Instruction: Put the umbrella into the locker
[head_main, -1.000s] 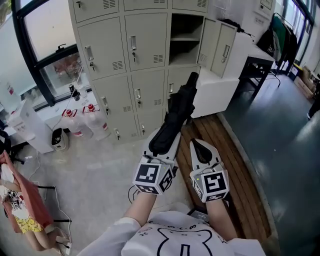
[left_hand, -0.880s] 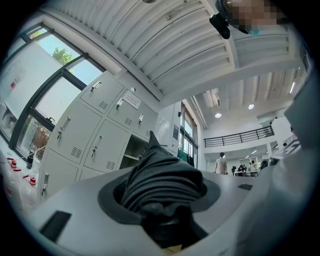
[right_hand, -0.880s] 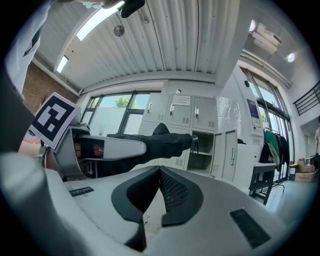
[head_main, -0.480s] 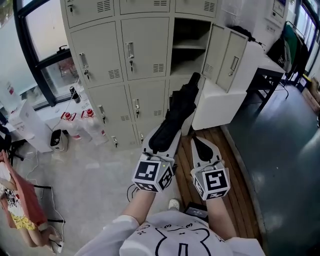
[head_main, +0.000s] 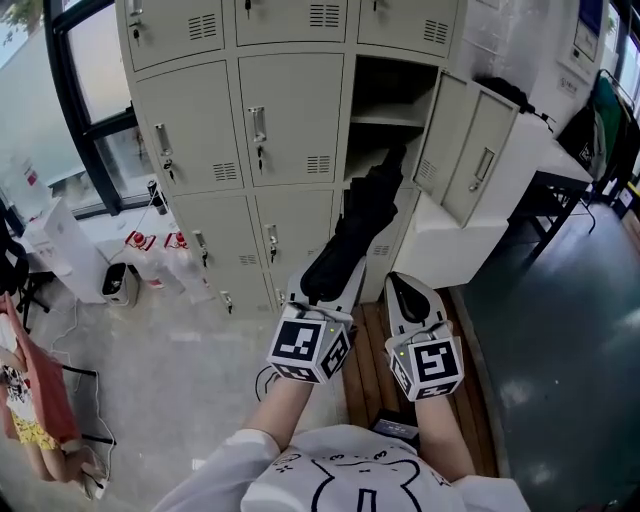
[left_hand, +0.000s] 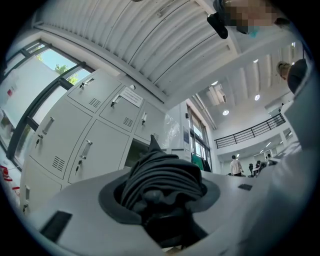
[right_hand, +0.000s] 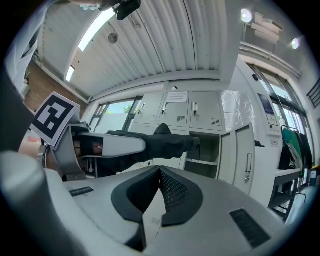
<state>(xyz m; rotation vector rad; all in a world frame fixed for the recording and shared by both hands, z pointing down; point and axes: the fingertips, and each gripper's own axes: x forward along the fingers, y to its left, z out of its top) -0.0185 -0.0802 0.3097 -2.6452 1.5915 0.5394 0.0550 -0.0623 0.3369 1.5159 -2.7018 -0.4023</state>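
A folded black umbrella (head_main: 355, 225) sticks out forward from my left gripper (head_main: 320, 285), which is shut on its lower end. The umbrella's tip reaches the mouth of the open locker (head_main: 388, 110), whose door (head_main: 470, 145) swings out to the right. In the left gripper view the umbrella's bunched fabric (left_hand: 161, 172) fills the space between the jaws. My right gripper (head_main: 402, 288) hangs just right of the left one, jaws closed together with nothing between them. The right gripper view shows its pads (right_hand: 172, 192) meeting and the umbrella (right_hand: 165, 142) pointing at the open compartment (right_hand: 205, 155).
Closed grey lockers (head_main: 290, 120) stand left of the open one. A white block (head_main: 465, 250) sits under the open door, a wooden platform (head_main: 372, 350) below my grippers. Red-capped bottles (head_main: 170, 255) stand on the floor at left; a black table (head_main: 560, 190) at right.
Both grippers and the umbrella have moved closer to the lockers. The umbrella's tip now lies over the open compartment's mouth instead of below it.
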